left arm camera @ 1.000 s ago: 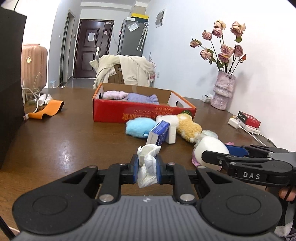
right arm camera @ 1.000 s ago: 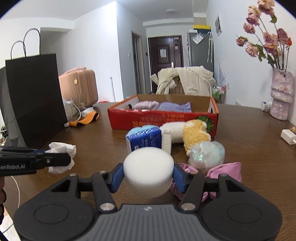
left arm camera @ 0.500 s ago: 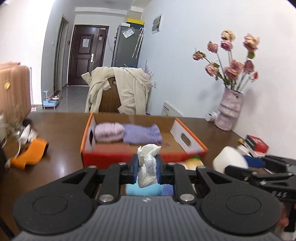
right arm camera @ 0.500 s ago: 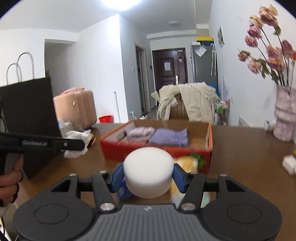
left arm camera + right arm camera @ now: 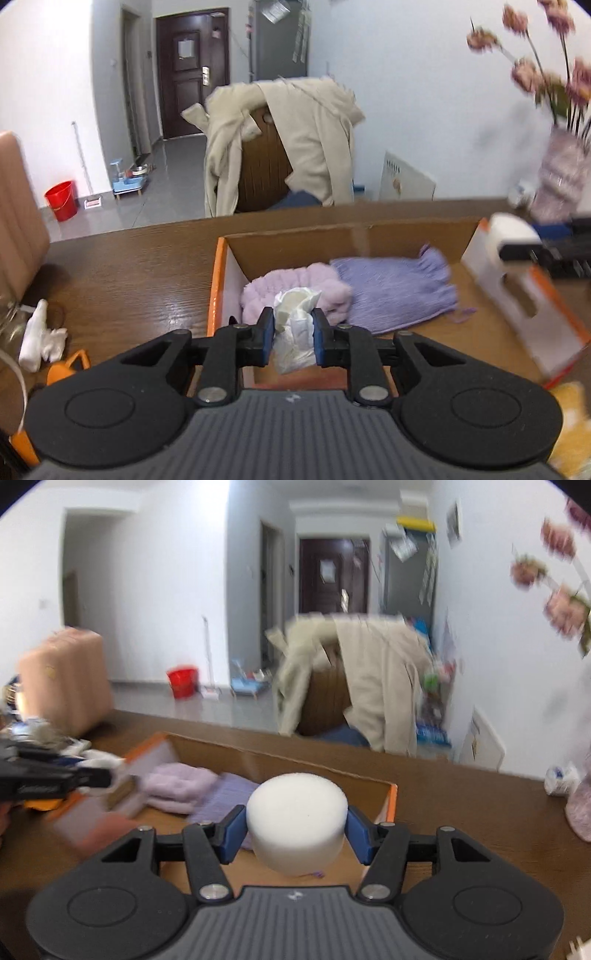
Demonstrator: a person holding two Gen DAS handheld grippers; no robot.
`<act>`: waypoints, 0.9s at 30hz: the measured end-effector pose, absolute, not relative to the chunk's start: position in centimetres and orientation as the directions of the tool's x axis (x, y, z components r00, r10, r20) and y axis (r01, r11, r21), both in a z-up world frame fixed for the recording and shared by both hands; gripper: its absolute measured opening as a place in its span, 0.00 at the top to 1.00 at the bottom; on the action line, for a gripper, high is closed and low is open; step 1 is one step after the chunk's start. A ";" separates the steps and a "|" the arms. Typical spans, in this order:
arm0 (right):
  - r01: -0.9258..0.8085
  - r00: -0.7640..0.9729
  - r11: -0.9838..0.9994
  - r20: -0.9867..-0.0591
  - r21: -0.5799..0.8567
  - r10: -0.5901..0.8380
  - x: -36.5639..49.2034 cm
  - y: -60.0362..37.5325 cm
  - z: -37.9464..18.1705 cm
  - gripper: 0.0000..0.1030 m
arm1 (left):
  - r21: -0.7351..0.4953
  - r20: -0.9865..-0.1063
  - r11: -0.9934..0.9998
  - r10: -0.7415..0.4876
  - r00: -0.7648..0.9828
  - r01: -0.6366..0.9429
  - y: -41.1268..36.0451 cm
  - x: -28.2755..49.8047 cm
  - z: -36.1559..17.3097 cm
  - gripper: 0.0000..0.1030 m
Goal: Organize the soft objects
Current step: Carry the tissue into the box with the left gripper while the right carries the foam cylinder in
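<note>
My left gripper (image 5: 293, 334) is shut on a crumpled white tissue (image 5: 295, 317) and holds it over the near left corner of the open cardboard box (image 5: 218, 280). My right gripper (image 5: 297, 829) is shut on a round white sponge (image 5: 297, 825) and holds it over the box's (image 5: 389, 801) right end; the sponge also shows in the left wrist view (image 5: 511, 230). Inside the box lie a fluffy pale purple item (image 5: 328, 280) and a purple knitted cloth (image 5: 399, 291).
A chair draped with a beige coat (image 5: 291, 147) stands behind the brown table (image 5: 129, 266). A vase of pink flowers (image 5: 561, 177) stands at the right. A yellow plush toy (image 5: 570, 439) lies near the box. White and orange items (image 5: 40, 336) lie at the left.
Both grippers have risen from the table and moved forward until they hang over the box, each still holding its object. The loose toys in front of the box have dropped out of view.
</note>
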State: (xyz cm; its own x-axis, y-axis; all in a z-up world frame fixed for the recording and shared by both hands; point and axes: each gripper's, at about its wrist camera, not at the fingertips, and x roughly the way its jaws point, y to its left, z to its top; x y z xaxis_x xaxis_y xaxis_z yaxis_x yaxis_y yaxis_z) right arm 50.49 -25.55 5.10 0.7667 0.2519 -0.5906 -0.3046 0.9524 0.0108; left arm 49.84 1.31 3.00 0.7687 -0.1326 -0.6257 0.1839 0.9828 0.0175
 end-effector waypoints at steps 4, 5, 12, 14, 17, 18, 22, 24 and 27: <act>-0.264 0.725 0.965 -0.661 -0.006 0.194 56.0 -25.1 2.4 0.45 | 0.046 -0.655 0.982 -0.109 0.747 0.184 1.7 51.6 1.0 0.79; -0.259 0.711 0.966 -0.678 -0.006 0.186 57.0 -24.9 1.8 0.45 | 0.047 -0.662 0.981 -0.109 0.742 0.186 1.8 51.8 0.6 0.74; -0.245 0.706 0.968 -0.693 -0.047 0.145 59.0 -24.1 0.4 0.39 | 0.025 -0.643 0.971 -0.165 0.748 0.236 2.1 51.0 1.0 0.41; -0.249 0.700 0.967 -0.699 -0.042 0.150 59.2 -24.2 0.4 0.38 | 0.021 -0.644 0.971 -0.169 0.746 0.239 2.0 50.8 1.3 0.39; -0.245 0.704 0.969 -0.692 -0.028 0.158 59.1 -24.6 0.7 0.38 | 0.008 -0.634 0.974 -0.170 0.754 0.226 2.3 50.2 2.4 0.36; -0.243 0.706 0.970 -0.689 -0.021 0.162 58.8 -24.7 1.0 0.38 | 0.005 -0.631 0.975 -0.168 0.757 0.220 2.5 49.9 2.8 0.35; -0.248 0.729 0.969 -0.662 -0.017 0.175 56.7 -25.3 3.2 0.37 | 0.030 -0.611 0.982 -0.130 0.781 0.187 3.0 48.5 4.9 0.29; -0.250 0.749 0.968 -0.638 -0.020 0.180 55.0 -25.7 5.0 0.35 | 0.024 -0.598 0.984 -0.126 0.792 0.175 3.3 47.5 6.2 0.29; -0.251 0.779 0.968 -0.597 -0.016 0.192 52.0 -26.5 7.7 0.30 | 0.024 -0.563 0.987 -0.119 0.818 0.160 3.3 45.0 8.7 0.28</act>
State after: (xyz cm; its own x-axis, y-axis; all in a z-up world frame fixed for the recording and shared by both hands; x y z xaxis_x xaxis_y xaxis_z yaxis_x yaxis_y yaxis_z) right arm 52.01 -26.55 7.72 0.7789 0.1923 -0.5970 -0.2509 0.9679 -0.0156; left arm 44.96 3.33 8.68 0.8178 -0.1191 -0.5631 0.1603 0.9868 0.0241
